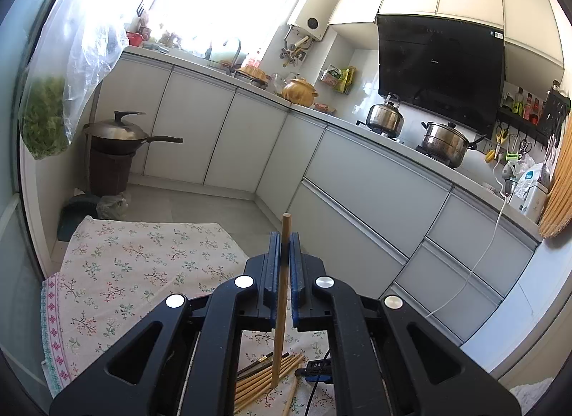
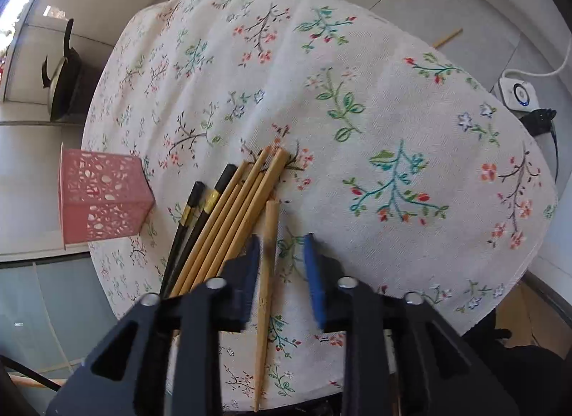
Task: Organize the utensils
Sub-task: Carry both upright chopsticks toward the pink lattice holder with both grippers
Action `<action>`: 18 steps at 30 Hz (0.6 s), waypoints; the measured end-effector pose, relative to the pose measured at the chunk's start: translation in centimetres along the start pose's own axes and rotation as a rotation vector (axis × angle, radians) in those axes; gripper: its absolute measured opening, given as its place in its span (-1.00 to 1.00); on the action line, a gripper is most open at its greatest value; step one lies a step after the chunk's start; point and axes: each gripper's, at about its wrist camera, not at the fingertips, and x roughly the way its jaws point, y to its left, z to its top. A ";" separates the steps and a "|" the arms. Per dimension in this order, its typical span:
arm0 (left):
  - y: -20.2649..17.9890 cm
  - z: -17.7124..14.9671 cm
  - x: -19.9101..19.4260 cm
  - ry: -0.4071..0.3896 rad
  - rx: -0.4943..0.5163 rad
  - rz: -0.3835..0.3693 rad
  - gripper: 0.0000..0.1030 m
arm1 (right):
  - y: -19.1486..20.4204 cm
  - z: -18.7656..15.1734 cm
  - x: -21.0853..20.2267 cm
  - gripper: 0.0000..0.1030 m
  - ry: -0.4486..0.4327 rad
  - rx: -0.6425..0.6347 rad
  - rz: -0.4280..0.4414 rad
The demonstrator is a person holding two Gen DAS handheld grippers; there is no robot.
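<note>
While a flowered tablecloth (image 2: 357, 101) covers the table, a pink holder (image 2: 103, 196) stands at its left edge. Beside it lies a bundle of chopsticks (image 2: 228, 208), wooden and black. The left gripper (image 1: 285, 248) pinches one wooden chopstick (image 1: 282, 294) upright above the table. The right gripper (image 2: 282, 248) hangs partly open, astride a single loose chopstick (image 2: 266, 294) lying on the cloth.

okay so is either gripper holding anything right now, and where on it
The left gripper is clamped on one wooden chopstick, near its upper, thicker end. The right gripper holds nothing: its jaws stand open around a loose chopstick on the cloth.
</note>
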 end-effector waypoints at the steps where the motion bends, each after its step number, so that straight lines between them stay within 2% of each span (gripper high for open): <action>1: 0.0 0.0 0.0 0.001 0.001 0.000 -0.90 | 0.3 0.0 0.1 -0.42 -0.002 -0.009 -0.003; 4: 0.0 0.0 0.0 0.001 0.001 0.004 -0.90 | 1.2 -0.1 0.8 -0.42 -0.006 -0.038 -0.029; 7: 0.1 -0.1 0.0 0.000 0.004 0.014 -0.90 | 2.1 -0.2 1.1 -0.80 -0.032 -0.082 -0.076; 10: 0.4 -0.1 0.1 -0.003 -0.004 0.025 -0.90 | 1.5 -0.2 0.5 -0.85 -0.049 -0.057 -0.053; 13: 0.8 -0.1 0.3 -0.007 -0.023 0.033 -0.90 | 2.1 -0.9 -2.2 -0.85 -0.111 -0.105 -0.022; 18: 0.7 0.4 0.6 -0.024 -0.035 0.054 -0.90 | 4.7 -3.0 -9.9 -0.85 -0.273 -0.237 0.090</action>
